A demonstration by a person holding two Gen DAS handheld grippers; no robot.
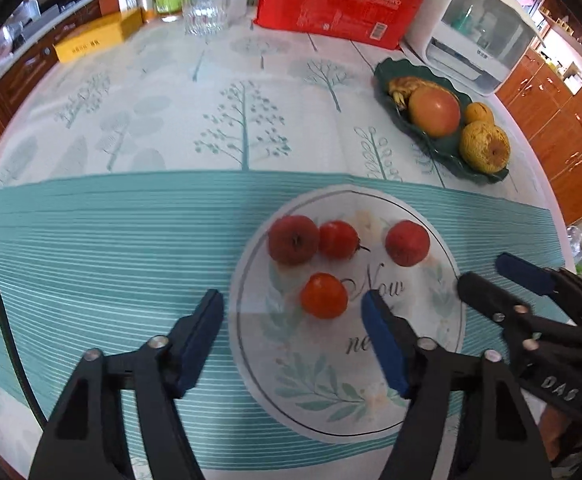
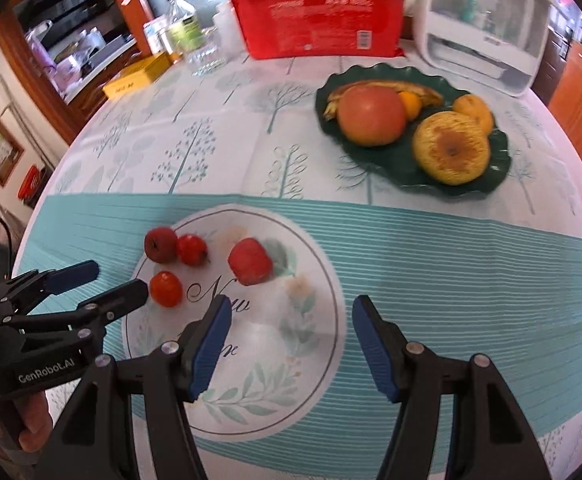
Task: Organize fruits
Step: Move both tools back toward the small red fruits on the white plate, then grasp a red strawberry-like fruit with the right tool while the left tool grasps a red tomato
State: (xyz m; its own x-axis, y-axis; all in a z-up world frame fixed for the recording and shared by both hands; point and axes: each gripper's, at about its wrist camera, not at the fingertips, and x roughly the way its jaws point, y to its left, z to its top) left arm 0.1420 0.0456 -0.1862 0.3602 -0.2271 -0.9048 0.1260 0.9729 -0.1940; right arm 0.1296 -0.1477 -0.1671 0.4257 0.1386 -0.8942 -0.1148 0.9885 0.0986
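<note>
Round table under a printed cloth, with a white circle printed on the teal band, near side. On the far right, a dark green leaf-shaped dish with the big fruit: a large red-orange round fruit, a yellow pear with brown marks, a small orange and an old banana behind. Probably the place for the small fruit too, but only a guess from the task.

Inside the white circle, four small red fruits, loose on the cloth. Far left, a dark red one touching a brighter one. To the right and apart, a third red one. Nearest, alone, an orange-red fruit, maybe a cherry tomato.

All four look light, smooth and round, so likely to roll or slip from a careless pinch. Skin thin, flesh probably soft: a gentle squeeze across the widest middle, not at the stem end. For the touching pair, little room between them for a pad.

Left gripper with blue pads apart, nothing clamped, the orange-red fruit lying between the tips and not touched. Right gripper also apart and empty, over bare cloth, near the third red one but short of it.
</note>
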